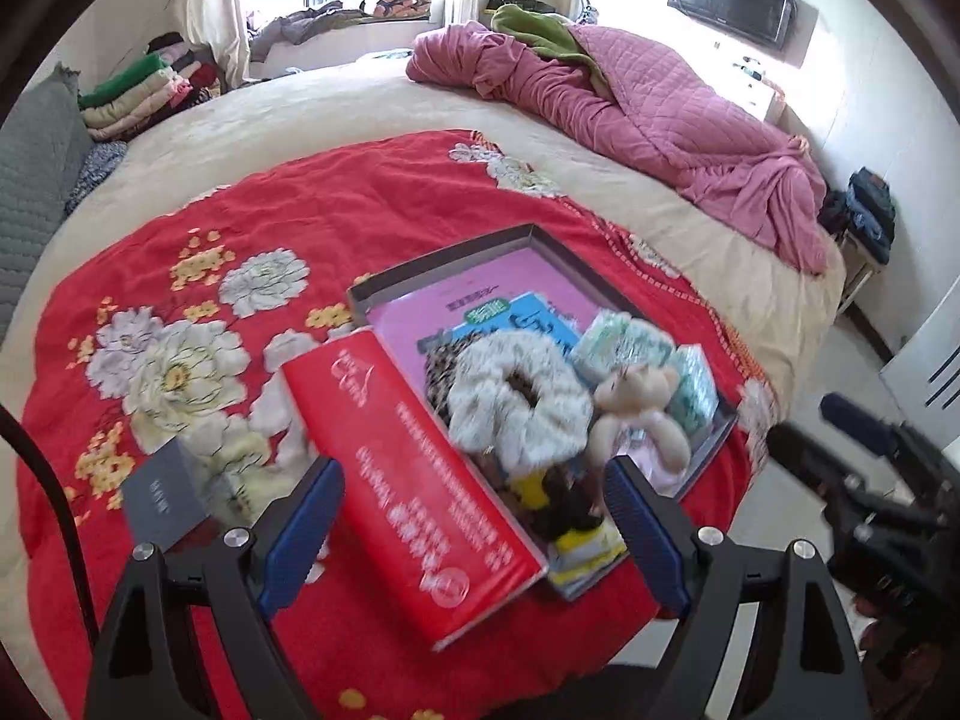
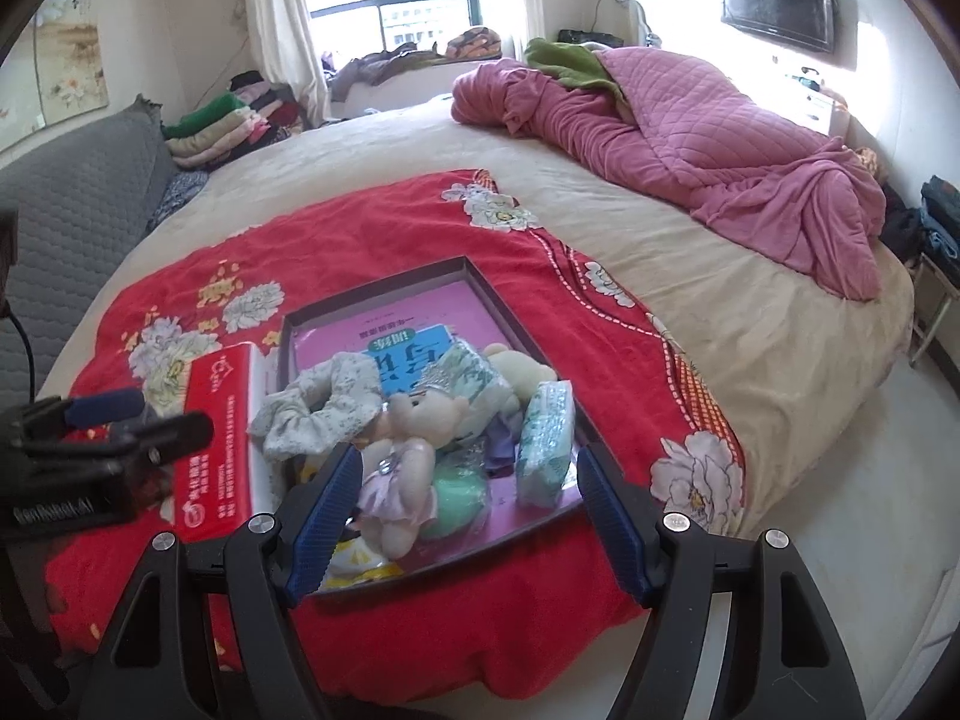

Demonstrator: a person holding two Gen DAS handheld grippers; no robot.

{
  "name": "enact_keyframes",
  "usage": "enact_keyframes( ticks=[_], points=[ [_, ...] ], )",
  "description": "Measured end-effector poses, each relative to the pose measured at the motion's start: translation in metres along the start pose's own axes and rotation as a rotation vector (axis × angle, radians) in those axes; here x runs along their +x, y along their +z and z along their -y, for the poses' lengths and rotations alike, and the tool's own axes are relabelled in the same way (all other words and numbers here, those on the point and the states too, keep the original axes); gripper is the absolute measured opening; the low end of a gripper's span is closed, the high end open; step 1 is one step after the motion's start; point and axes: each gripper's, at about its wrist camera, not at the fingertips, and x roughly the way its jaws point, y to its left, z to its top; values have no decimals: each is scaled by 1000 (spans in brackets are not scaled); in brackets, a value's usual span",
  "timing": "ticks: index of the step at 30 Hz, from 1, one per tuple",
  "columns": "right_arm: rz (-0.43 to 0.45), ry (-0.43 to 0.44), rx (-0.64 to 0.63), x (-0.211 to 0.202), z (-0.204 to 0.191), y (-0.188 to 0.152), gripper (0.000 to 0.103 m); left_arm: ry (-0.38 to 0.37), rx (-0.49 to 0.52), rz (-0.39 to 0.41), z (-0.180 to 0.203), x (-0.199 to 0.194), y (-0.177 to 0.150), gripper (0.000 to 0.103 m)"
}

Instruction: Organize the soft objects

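Hovering left gripper (image 1: 474, 531) angled down over tray (image 1: 543, 243), fingers (image 1: 303, 531) apart, seemingly empty

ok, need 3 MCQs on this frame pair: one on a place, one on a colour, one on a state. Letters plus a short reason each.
1. Where does the red tissue pack lie?
A. inside the tray
B. outside the tray, along its left wall
C. on the pink quilt

2. What colour is the ball in the tray?
A. green
B. orange
C. black

3. How does the right gripper stand?
A. shut on the teddy bear
B. shut on a tissue packet
C. open, gripping nothing

Answers:
1 B: both views show the pack on the red blanket, against the tray's left side.
2 A: the right wrist view shows a pale green ball beside the teddy bear.
3 C: its blue pads stand wide apart above the tray, pressing on nothing.
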Motion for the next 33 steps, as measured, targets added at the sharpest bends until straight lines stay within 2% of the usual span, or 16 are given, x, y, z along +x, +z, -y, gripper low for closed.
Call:
enact_keyframes(
  ticks=[4, 10, 15, 22, 33],
  points=[
    [16, -12, -5, -18, -9, -8, 75, 8, 11, -1, -1, -15, -18, 88],
    [7, -24, 74, -41, -10, -28, 75, 28, 11, -9, -7, -36, -42, 88],
    [-34, -46, 14, -51, -30, -51, 75, 34, 17, -22, -9, -48, -63, 88],
    [1, -91, 3, -81, -56, -76, 75, 39, 1, -16, -13, -65, -85, 88],
    [45, -146, 29, -103, -58, -84, 75, 19, -20, -2, -14, -83, -106, 88]
  ],
)
